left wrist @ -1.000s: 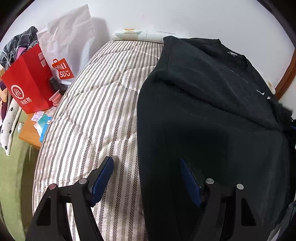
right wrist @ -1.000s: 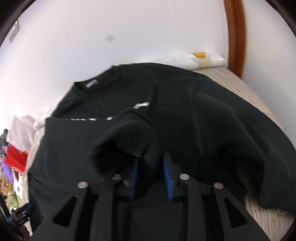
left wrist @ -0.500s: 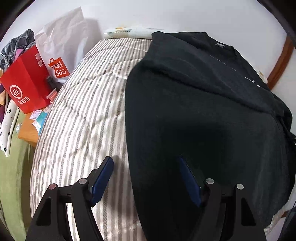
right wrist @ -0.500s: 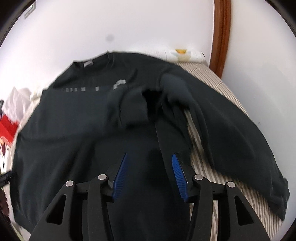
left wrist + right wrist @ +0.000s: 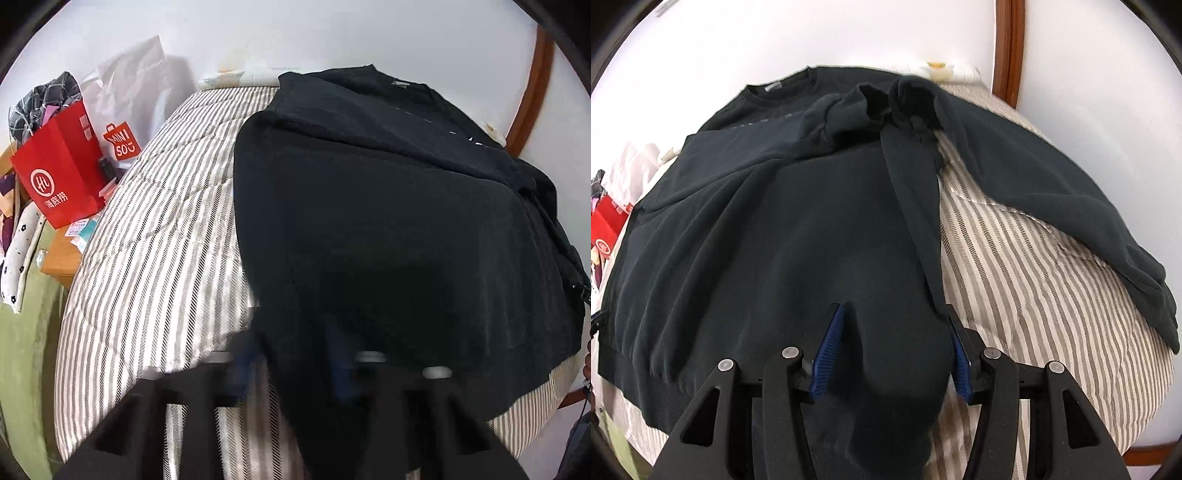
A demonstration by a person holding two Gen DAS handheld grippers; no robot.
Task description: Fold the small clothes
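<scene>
A black sweater lies spread on the striped bed, collar at the far end. My left gripper is at the sweater's near left edge. It shows blurred and its jaws are closing, with the cloth edge caught between them. In the right wrist view the sweater has one sleeve folded in across the chest, its cuff near the collar. The other sleeve trails right over the bed. My right gripper stands open over the near hem, a hump of cloth between its blue pads.
A red paper bag and a white shopping bag stand left of the bed on a wooden stand, with clothes piled behind. A white wall and a brown wooden frame close off the far side.
The left jaws have swung in onto the sweater's edge. The right gripper let go of the sleeve cuff, opened, and pulled back to the near hem.
</scene>
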